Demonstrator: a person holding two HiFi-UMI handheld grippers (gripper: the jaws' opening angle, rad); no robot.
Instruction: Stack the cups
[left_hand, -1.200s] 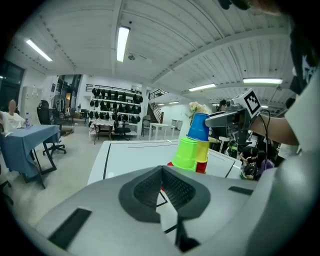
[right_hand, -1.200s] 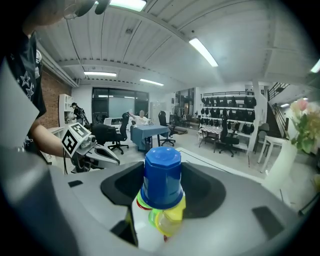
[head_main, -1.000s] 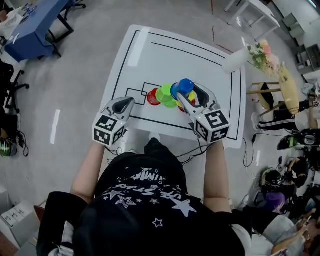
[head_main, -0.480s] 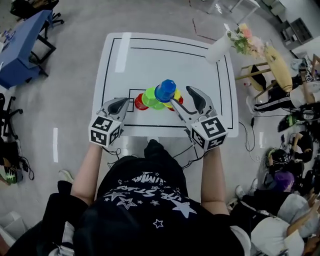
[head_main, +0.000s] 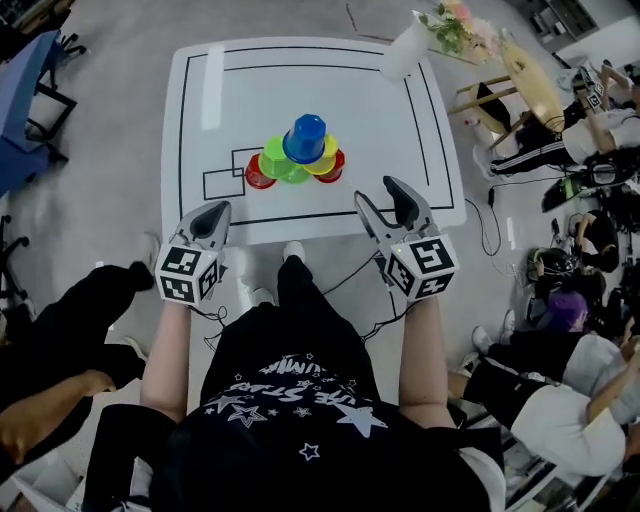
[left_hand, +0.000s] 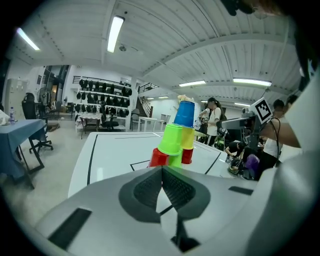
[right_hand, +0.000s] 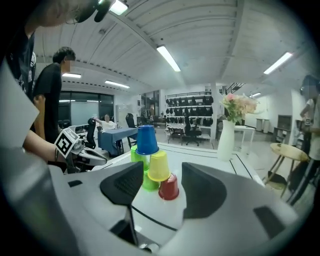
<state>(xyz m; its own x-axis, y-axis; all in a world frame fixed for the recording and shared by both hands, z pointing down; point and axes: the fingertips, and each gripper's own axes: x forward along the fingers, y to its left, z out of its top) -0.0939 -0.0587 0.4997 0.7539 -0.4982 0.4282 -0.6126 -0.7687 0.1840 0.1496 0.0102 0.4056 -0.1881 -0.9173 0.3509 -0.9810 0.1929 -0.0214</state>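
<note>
Cups stand finished in front of you: a pyramid of upturned plastic cups (head_main: 295, 158) sits near the middle of the white table with black lines (head_main: 400, 150), all six mouth-down. On the bottom row a red plastic cup (head_main: 259, 174) sits at the left end and a second red cup (head_main: 333, 166) at the right end, with a lime-green plastic cup (left_hand: 175, 160) between them. Above these rest a second lime-green cup (head_main: 276, 156) on the left and a yellow plastic cup (head_main: 326, 154) on the right, touching each other. The blue plastic cup (head_main: 305, 138) crowns the stack, upright on those two.

Your left gripper (head_main: 215, 212) is over the near left edge of the table, well apart from the pyramid. Its jaws are pressed together, ribbed pads meeting, with nothing held between them. In its own view the cups rise beyond the closed tips.

Your right gripper (head_main: 379, 193) is over the near right part of the table, also well clear of the cups. Its jaws stand wide apart and have just been closing a little. Nothing is between them; its own view only shows the pyramid farther off through the gap. The marker cube (head_main: 422, 268) behind those jaws faces up towards you.

At the far right corner of the table stands a tall white vase (head_main: 398, 52) holding pink flowers (head_main: 450, 20), well away from the stack.
</note>
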